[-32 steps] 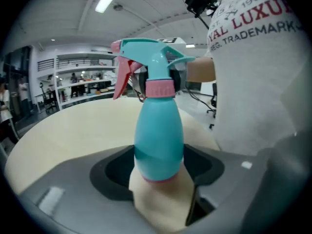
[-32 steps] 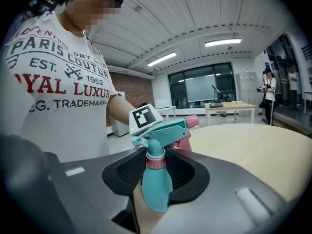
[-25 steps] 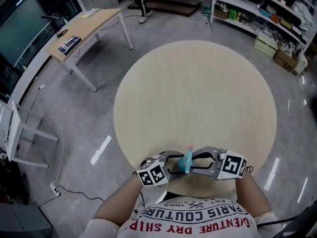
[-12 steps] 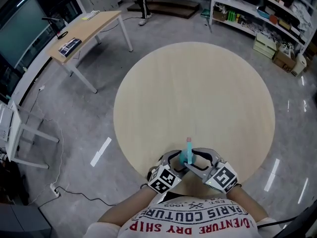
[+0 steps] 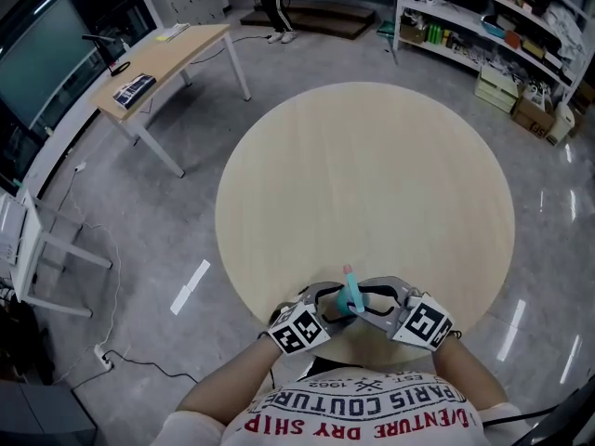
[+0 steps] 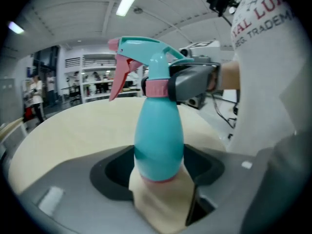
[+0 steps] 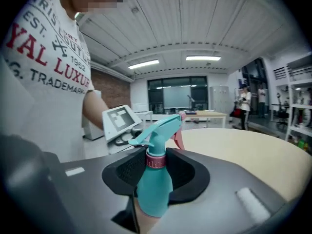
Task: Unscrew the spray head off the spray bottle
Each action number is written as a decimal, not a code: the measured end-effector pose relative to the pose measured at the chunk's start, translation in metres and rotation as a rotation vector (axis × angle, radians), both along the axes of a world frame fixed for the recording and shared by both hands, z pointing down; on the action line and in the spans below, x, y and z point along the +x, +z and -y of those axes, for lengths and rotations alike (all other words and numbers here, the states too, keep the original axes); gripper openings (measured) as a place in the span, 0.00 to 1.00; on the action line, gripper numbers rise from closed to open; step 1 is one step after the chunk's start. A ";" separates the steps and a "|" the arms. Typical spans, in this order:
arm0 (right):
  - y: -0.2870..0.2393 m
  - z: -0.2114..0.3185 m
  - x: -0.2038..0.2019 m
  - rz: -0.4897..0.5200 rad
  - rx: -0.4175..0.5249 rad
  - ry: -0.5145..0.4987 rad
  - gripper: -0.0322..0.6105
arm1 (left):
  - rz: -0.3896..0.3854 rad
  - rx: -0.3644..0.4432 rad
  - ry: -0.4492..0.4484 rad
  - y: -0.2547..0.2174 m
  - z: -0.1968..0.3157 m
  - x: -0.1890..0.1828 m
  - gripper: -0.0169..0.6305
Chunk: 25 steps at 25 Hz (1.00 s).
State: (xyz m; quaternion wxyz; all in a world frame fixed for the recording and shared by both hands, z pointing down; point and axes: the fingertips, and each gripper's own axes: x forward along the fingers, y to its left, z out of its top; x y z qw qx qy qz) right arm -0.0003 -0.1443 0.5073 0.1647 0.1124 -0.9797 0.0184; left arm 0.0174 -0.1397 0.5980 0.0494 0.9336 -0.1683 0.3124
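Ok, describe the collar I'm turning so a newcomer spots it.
At the near edge of the round table is a teal spray bottle. Its collar is the ribbed pink ring round the neck, below the teal head and pink trigger, above the smooth teal body.

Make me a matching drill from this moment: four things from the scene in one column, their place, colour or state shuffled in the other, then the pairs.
Things:
1. left gripper
2. right gripper
3. trigger
4. table

Descriptions:
A. round, pale wood
B. shut on the pink collar
C. pink, hanging under the nozzle
D. shut low on the teal bottle

Pairs: 1-D, 2-B, 3-C, 4-A.

Note: the right gripper's jaws have just been closing, with the pink collar between them.
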 end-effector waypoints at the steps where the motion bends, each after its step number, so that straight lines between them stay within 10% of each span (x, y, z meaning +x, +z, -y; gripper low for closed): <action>1: 0.000 -0.006 -0.002 -0.008 -0.010 -0.084 0.25 | 0.006 0.000 0.092 0.000 -0.005 -0.001 0.51; 5: 0.000 -0.018 -0.007 -0.048 -0.049 -0.269 0.25 | 0.014 0.002 0.283 0.000 -0.015 -0.006 0.51; 16: -0.002 -0.014 -0.006 -0.020 -0.059 -0.207 0.25 | -0.008 0.012 0.233 -0.001 -0.012 -0.004 0.50; 25: -0.001 0.030 0.013 0.057 -0.046 0.290 0.38 | -0.015 0.007 -0.295 -0.002 0.034 0.003 0.50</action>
